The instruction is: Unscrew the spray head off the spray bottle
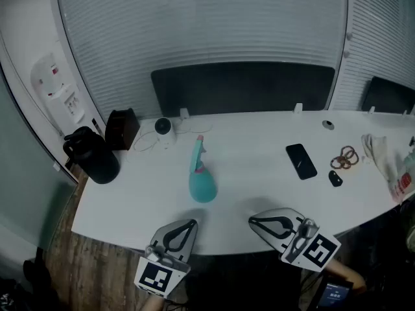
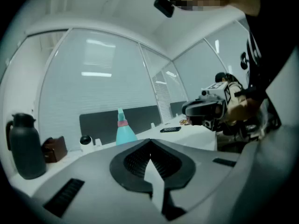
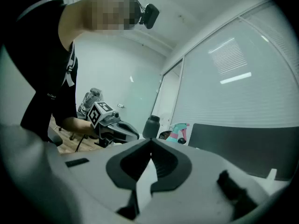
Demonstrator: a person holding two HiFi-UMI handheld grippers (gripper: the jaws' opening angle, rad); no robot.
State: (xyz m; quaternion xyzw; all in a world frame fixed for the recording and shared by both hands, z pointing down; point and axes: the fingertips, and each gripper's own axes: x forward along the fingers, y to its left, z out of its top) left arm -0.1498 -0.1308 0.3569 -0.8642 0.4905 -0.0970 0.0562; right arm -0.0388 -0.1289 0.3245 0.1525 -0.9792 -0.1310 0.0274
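Your bottle point(image 1: 201, 173) stands upright on the tabletop point(image 1: 259, 193), head on and free to grasp. The left gripper point(image 1: 192, 224) and right gripper point(image 1: 253, 220) hover nearer you than the bottle, flanking it, with fingers together and empty, likely poised to approach.

Spray bottle point(image 1: 201, 185) smooth teal plastic; table point(image 1: 253, 167) matt white; phone point(image 1: 301, 161) glossy.

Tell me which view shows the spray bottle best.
The head view: the whole spray bottle stands unobstructed on the table, spray head attached. The left gripper view hides the base of the bottle; the right gripper view shows only its small, distant upper part.
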